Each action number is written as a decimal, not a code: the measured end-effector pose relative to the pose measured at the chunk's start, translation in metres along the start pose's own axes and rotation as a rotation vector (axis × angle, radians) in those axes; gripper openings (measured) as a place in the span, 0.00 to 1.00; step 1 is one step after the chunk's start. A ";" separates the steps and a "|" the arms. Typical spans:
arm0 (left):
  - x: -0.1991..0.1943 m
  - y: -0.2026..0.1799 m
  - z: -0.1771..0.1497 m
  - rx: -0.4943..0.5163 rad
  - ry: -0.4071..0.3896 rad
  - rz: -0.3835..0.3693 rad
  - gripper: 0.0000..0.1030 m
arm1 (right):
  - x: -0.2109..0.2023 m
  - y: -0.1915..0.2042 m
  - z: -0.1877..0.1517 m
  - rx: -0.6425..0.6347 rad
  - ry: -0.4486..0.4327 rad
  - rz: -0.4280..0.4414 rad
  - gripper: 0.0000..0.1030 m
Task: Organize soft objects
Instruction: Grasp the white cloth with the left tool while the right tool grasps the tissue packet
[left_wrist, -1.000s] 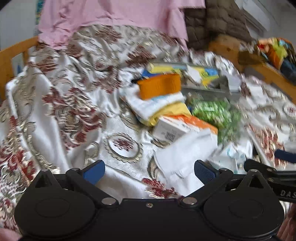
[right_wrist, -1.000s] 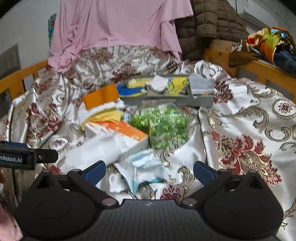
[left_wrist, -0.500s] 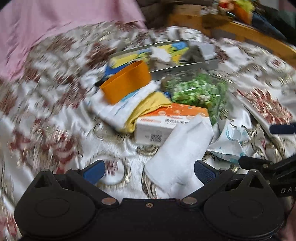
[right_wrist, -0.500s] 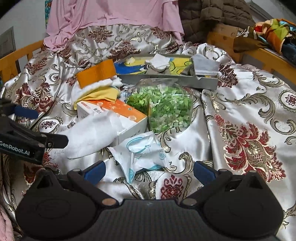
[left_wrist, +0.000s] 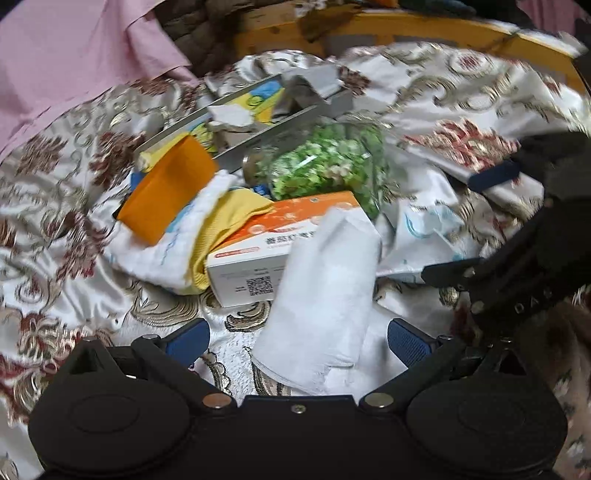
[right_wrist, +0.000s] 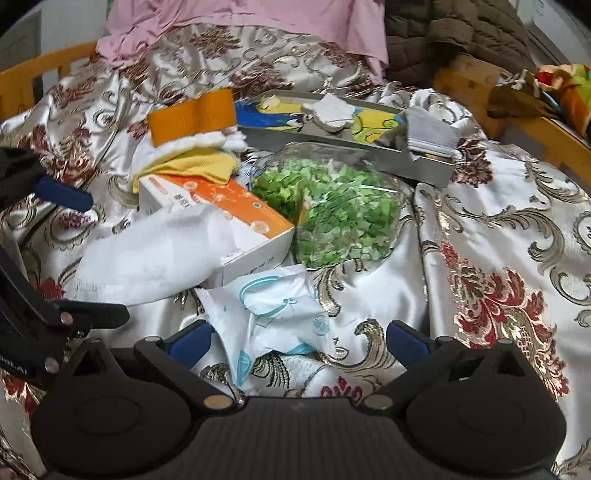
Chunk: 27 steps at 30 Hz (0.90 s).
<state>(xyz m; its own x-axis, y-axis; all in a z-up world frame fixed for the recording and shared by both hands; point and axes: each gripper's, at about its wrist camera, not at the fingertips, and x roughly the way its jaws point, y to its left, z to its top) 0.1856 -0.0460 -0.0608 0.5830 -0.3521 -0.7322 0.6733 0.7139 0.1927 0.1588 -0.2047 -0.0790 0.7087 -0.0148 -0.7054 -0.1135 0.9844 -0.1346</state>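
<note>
Over the last second the left gripper (left_wrist: 298, 338) has advanced on the white cloth (left_wrist: 325, 291) draped over the orange box (left_wrist: 273, 240) on the bed, fingers wide and empty, as on the right gripper (right_wrist: 298, 338), so a grasp appears imminent.

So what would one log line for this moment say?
left gripper: open, white cloth between jaws | right gripper: open, over blue-white packet | nothing held
</note>
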 end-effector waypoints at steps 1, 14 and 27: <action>0.002 -0.002 -0.001 0.022 0.007 0.001 0.99 | 0.001 0.000 0.000 -0.002 0.005 0.006 1.00; 0.012 -0.004 -0.002 0.059 0.012 0.013 0.98 | 0.017 0.005 0.002 -0.047 0.023 0.005 1.00; 0.014 -0.001 0.000 0.054 -0.008 -0.034 0.78 | 0.011 0.008 0.002 -0.071 -0.029 0.019 0.80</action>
<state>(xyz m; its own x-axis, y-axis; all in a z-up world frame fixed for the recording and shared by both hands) 0.1935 -0.0514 -0.0717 0.5631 -0.3803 -0.7337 0.7159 0.6679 0.2033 0.1672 -0.1962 -0.0864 0.7257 0.0103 -0.6879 -0.1754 0.9696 -0.1706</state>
